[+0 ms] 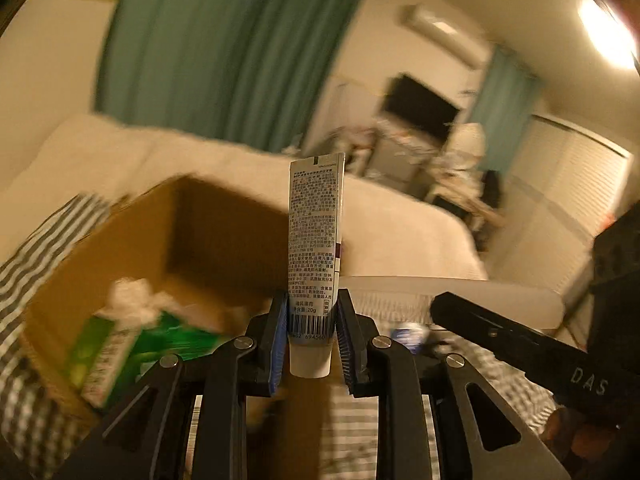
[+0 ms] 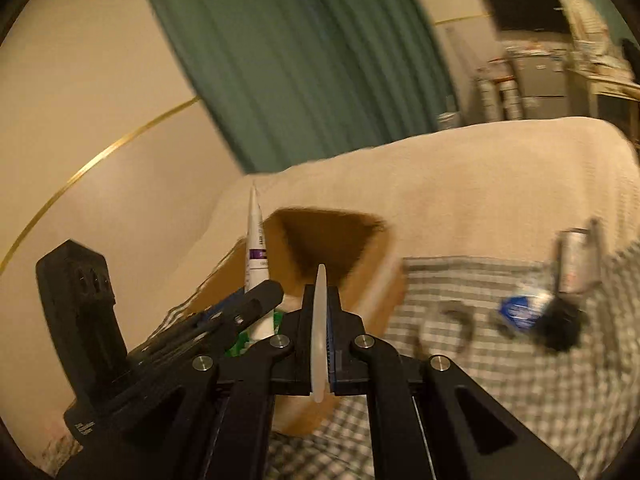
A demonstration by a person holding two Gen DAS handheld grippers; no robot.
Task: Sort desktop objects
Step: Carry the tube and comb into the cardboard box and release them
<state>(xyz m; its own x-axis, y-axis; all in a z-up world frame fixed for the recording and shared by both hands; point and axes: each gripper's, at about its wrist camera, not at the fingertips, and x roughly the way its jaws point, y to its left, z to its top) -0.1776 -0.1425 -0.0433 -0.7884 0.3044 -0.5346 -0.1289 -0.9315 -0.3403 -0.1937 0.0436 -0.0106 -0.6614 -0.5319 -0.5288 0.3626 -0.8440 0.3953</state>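
The left tool point(image 1: 310, 336) is clamped on a white tube point(image 1: 314, 256) near its cap end, so the tube stands upright with its crimped end pointing up, printed text and a barcode facing the camera. The tube is held above the near right corner of an open cardboard box point(image 1: 120, 248). Inside the box lie a green carton point(image 1: 108, 356) and a crumpled white wad point(image 1: 134, 298) just behind the carton.

The right tool point(image 2: 320, 344) is clamped on a thin, pale, flat piece point(image 2: 319, 332) seen edge-on, which stands upright between the blue pads point(image 2: 330, 344). It is held just to the right of the box, with the left tool and its tube close beside it on the box side.

The box sits on a grey-and-white checked cloth point(image 2: 500, 380) covering the worktop. On the cloth, well to the right of the box, lie a blue-and-white packet point(image 2: 520, 310), a black fuzzy thing point(image 2: 562, 330) touching the packet, and a blurred clear container point(image 2: 576, 260) behind them. A bed with a cream cover point(image 2: 460, 184) lies beyond the box.
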